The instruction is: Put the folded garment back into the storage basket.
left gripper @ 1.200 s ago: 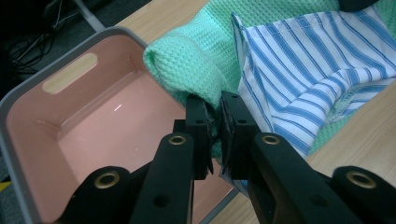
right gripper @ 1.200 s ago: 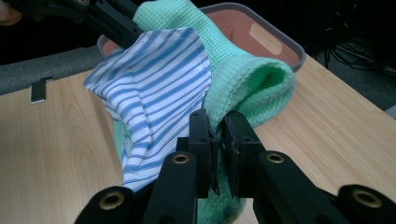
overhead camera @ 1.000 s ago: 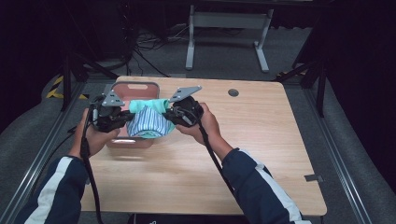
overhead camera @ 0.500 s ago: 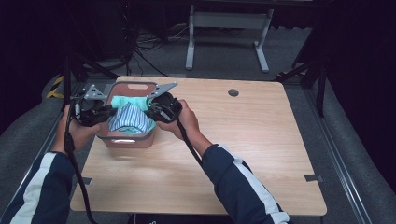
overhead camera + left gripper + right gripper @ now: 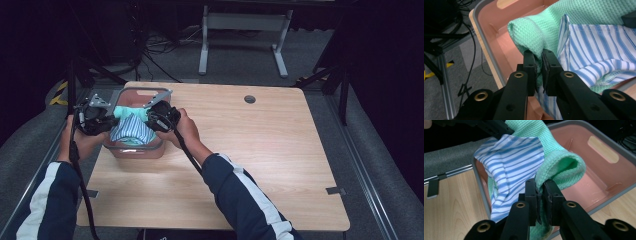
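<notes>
Green cloth (image 5: 537,32) and striped cloth (image 5: 594,47), bundled together, hang over the pink bin (image 5: 131,149) at the counter's (image 5: 280,165) left edge. Left gripper (image 5: 539,65): jaws pinching a green fold. Right gripper (image 5: 541,192): jaws likewise pinching the green cloth at the bundle's opposite side.

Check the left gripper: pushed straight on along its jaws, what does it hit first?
Left gripper is shut on the green cloth, so that fold comes first; past it, probably the pink bin's inner wall, though depth is unclear.
</notes>
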`<action>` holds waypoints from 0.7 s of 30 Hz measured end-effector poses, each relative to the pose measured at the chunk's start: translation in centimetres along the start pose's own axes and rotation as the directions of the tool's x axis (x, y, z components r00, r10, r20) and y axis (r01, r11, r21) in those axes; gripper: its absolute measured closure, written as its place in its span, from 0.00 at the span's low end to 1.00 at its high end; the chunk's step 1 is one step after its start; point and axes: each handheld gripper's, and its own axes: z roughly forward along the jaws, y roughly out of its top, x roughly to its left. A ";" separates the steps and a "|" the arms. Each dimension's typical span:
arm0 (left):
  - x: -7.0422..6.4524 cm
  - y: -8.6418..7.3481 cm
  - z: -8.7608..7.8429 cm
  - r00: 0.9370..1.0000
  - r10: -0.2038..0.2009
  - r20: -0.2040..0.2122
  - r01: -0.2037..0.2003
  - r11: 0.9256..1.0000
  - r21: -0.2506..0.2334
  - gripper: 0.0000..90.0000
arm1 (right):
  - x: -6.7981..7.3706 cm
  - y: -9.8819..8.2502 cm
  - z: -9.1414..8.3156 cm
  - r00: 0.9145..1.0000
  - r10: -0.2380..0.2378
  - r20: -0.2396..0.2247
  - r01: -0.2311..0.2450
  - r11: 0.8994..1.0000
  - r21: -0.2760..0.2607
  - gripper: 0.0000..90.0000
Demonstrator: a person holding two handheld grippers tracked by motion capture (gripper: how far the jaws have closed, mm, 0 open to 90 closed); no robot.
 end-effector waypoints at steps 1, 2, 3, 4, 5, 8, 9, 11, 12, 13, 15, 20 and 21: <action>0.0 -0.1 0.2 1.000 -0.002 -0.003 0.002 1.000 0.005 0.92 | 0.0 -0.1 0.3 1.000 -0.005 0.002 0.005 1.000 0.008 0.91; 0.1 -0.2 0.3 1.000 0.000 -0.003 0.000 1.000 0.008 0.92 | 0.1 -0.1 0.6 1.000 -0.002 0.003 0.002 1.000 0.020 0.91; 0.0 -0.2 0.4 1.000 -0.004 0.000 0.004 1.000 0.016 0.92 | 0.2 -0.2 0.9 1.000 -0.004 0.003 0.004 1.000 0.027 0.91; 0.0 -0.3 0.8 1.000 0.002 -0.008 -0.002 1.000 0.019 0.92 | 0.2 -0.3 1.4 1.000 -0.006 0.007 0.005 0.999 0.040 0.91; 0.0 -0.3 0.8 1.000 0.002 -0.008 -0.002 1.000 0.019 0.92 | 0.2 -0.4 1.5 1.000 -0.002 0.008 0.002 0.999 0.043 0.91; -0.1 -0.5 1.4 1.000 0.003 -0.012 -0.003 1.000 0.027 0.91 | 0.2 -0.6 2.2 1.000 -0.004 0.014 0.003 0.998 0.062 0.91; -0.1 -0.7 1.7 1.000 -0.003 -0.007 0.004 0.999 0.037 0.91 | 0.1 -0.7 2.3 1.000 -0.001 0.015 0.001 0.998 0.065 0.91; -0.2 -0.9 2.2 1.000 -0.004 -0.009 0.005 0.999 0.050 0.91 | 0.0 -0.9 2.7 1.000 0.004 0.019 -0.005 0.997 0.079 0.90; -0.3 -1.0 2.4 1.000 -0.004 -0.010 0.004 0.999 0.049 0.91 | -0.1 -1.0 2.8 1.000 0.008 0.020 -0.010 0.996 0.088 0.90; -0.4 -1.1 2.5 1.000 0.006 -0.005 -0.006 0.998 0.062 0.91 | -0.1 -1.1 2.9 1.000 0.007 0.020 -0.008 0.996 0.089 0.90; -0.5 -1.2 2.7 1.000 0.009 -0.023 -0.007 0.998 0.064 0.91 | -0.2 -1.3 3.1 1.000 0.009 0.020 -0.011 0.995 0.100 0.90; -0.5 -1.3 3.0 0.999 0.005 -0.043 -0.002 0.997 0.082 0.82 | -0.1 -1.5 3.3 1.000 0.011 0.017 -0.012 0.994 0.106 0.87; -0.5 -1.4 3.0 0.999 0.009 -0.046 -0.005 0.996 0.086 0.81 | -0.1 -1.5 3.3 1.000 0.001 0.022 -0.003 0.994 0.109 0.87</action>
